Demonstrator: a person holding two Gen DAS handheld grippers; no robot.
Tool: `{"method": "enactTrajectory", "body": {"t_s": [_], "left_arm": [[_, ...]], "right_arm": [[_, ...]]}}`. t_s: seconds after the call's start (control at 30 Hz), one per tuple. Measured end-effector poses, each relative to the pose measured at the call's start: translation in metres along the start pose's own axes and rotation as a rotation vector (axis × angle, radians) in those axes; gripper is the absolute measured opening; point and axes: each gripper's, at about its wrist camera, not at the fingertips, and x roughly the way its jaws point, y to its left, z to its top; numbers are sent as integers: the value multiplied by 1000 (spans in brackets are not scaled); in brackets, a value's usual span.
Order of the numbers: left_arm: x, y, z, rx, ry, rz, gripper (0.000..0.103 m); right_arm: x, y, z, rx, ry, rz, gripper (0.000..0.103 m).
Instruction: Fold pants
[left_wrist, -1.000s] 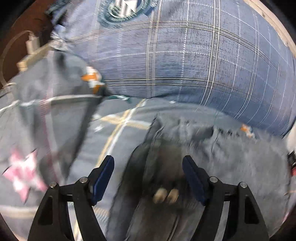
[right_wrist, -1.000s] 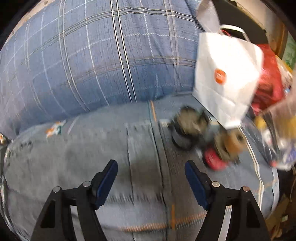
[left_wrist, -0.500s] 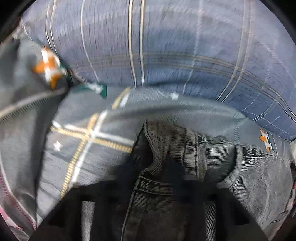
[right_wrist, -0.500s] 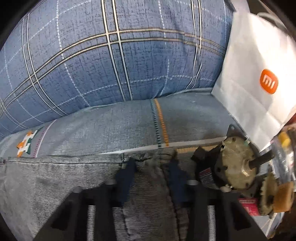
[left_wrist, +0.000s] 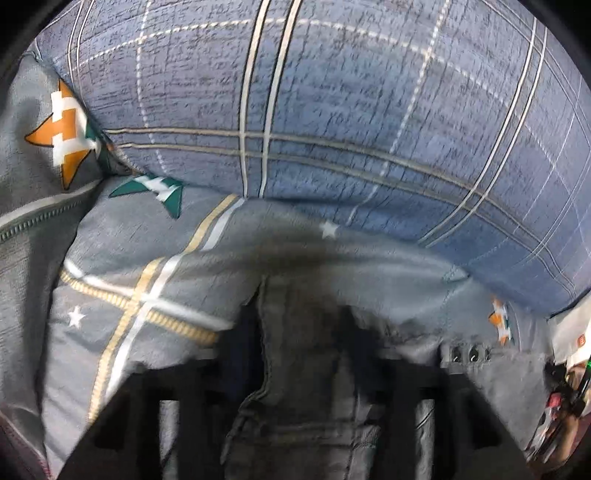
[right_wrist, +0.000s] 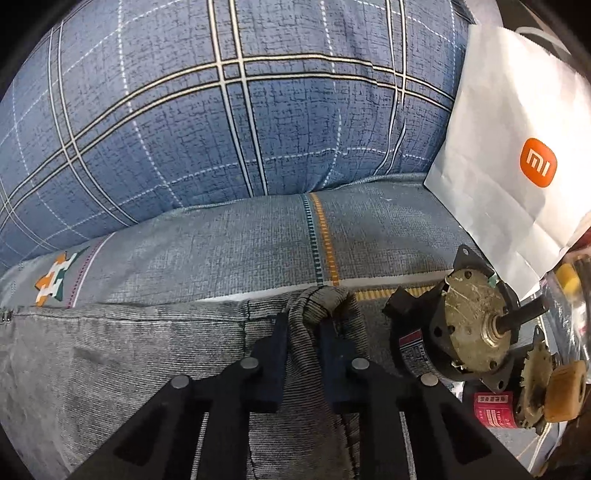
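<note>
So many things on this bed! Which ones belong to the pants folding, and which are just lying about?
Part of the job:
- grey pants
- right claw, closing on a bunched pants corner
- left claw, blurred, jaws opening astride the pants edge

Just lying about:
- blue plaid pillow
- white paper bag
- two old motors
- patterned bedsheet

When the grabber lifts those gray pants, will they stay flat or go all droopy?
Probably droopy. The pants already bunch into a soft fold where the right gripper pinches them, so they look floppy. The rest would likely hang and drag across the bedsheet. The ribbed cloth looks thick, so it should not slip out easily.
</note>
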Motion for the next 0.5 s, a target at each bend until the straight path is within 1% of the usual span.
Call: {"method": "enactTrajectory", "body": {"t_s": [0.03, 0.07, 0.1, 0.13, 0.17, 0.2, 0.23, 0.3, 0.4, 0.5], "left_arm": [[4, -2, 1, 3, 7, 60, 68], [6, -3, 1, 6, 11, 73, 67], [8, -3, 0, 10, 11, 74, 56], [9, -5, 0, 23, -2, 92, 42], [9, -6, -1, 42, -6, 119, 16], [8, -5, -2, 33, 5, 90, 15], [5, -4, -1, 19, 9, 84, 15], [-8, -2, -1, 17, -10, 74, 13], [-37, -3, -2, 12, -57, 49, 13], [-85, 0, -12, 11, -132, -2, 13]], "right_arm": [[1, -1, 1, 3, -2, 5, 20], [2, -2, 1, 9, -3, 10, 20], [3, -4, 2, 19, -1, 16, 20], [4, -5, 2, 24, -1, 21, 19], [4, -6, 2, 22, -1, 21, 16], [3, -6, 2, 24, -9, 22, 15], [2, -7, 2, 23, -12, 24, 12], [-3, -5, 1, 12, -25, 21, 10], [-23, -4, 0, 16, -67, 25, 10], [-53, -8, -2, 24, -120, 35, 10]]}}
